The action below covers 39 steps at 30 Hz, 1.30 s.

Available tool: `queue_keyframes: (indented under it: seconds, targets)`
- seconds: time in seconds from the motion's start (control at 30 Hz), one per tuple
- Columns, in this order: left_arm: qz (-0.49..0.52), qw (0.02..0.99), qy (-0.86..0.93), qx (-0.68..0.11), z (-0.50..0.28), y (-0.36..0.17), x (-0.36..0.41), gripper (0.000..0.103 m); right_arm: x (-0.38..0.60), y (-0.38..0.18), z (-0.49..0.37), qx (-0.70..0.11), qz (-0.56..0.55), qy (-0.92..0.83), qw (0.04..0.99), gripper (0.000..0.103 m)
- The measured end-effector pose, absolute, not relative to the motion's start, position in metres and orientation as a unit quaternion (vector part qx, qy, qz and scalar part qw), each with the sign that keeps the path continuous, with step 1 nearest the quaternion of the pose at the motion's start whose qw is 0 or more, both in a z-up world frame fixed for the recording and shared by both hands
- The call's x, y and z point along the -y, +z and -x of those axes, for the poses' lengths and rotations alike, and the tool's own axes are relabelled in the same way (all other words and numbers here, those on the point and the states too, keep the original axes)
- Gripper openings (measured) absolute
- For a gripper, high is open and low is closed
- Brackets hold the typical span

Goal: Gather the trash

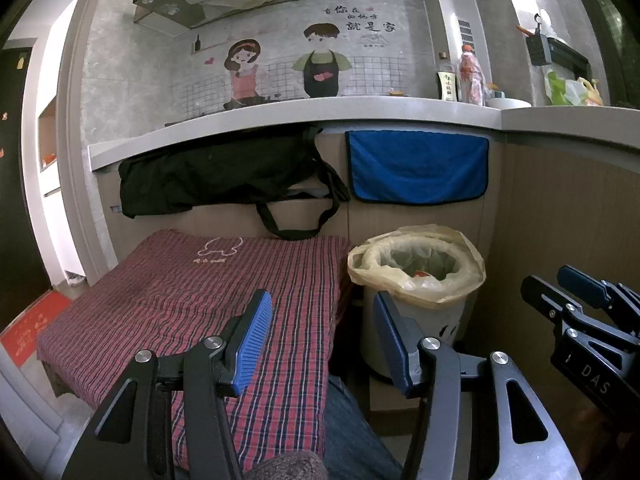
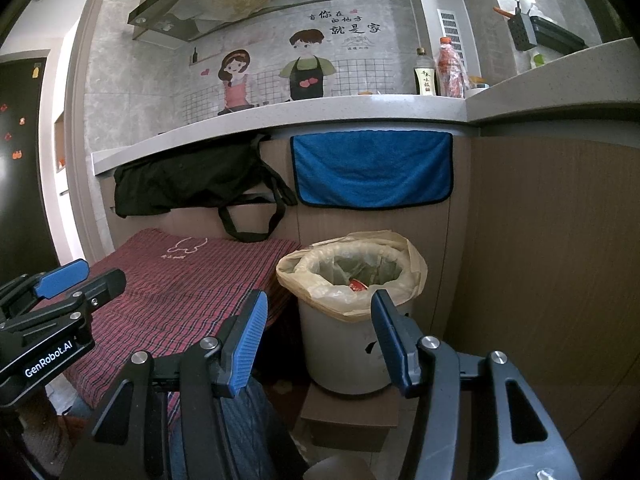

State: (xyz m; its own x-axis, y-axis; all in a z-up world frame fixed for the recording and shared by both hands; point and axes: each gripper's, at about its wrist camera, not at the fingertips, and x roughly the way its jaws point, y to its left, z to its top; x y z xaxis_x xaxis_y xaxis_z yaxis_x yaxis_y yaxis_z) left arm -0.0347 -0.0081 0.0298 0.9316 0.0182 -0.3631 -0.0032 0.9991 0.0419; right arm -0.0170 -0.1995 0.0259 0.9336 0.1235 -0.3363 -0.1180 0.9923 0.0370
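A white trash bin [image 1: 416,320] [image 2: 344,352] lined with a yellowish plastic bag [image 1: 416,276] [image 2: 352,276] stands on the floor by the counter cabinet. Rubbish lies inside it, including something red [image 2: 357,285]. My left gripper [image 1: 322,336] hovers open and empty, short of the bin and over the edge of a red checked cloth [image 1: 180,292]. My right gripper [image 2: 320,336] is open too, nothing between its blue pads, pointing at the bin's front. Each gripper shows in the other's view: the right gripper [image 1: 560,284] at right, the left gripper [image 2: 80,276] at left.
The bin rests on a brown cardboard box [image 2: 348,420]. A black bag [image 1: 224,176] and a blue towel [image 1: 416,168] hang from the grey counter [image 1: 280,116]. Bottles [image 1: 472,76] stand on the counter. A wood cabinet panel [image 2: 552,260] closes off the right. A person's jeans-clad leg [image 1: 352,432] is below.
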Motion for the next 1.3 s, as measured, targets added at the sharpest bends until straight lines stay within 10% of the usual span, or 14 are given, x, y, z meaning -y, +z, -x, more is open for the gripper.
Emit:
queue_keyframes:
  seconds: [1.3]
  targets:
    - [-0.025,0.983,0.001,-0.184,0.0328,0.0273,0.0068,0.054,0.2031,0.0288,0.0234,-0.169,-0.015,0.051,0.984,0.051]
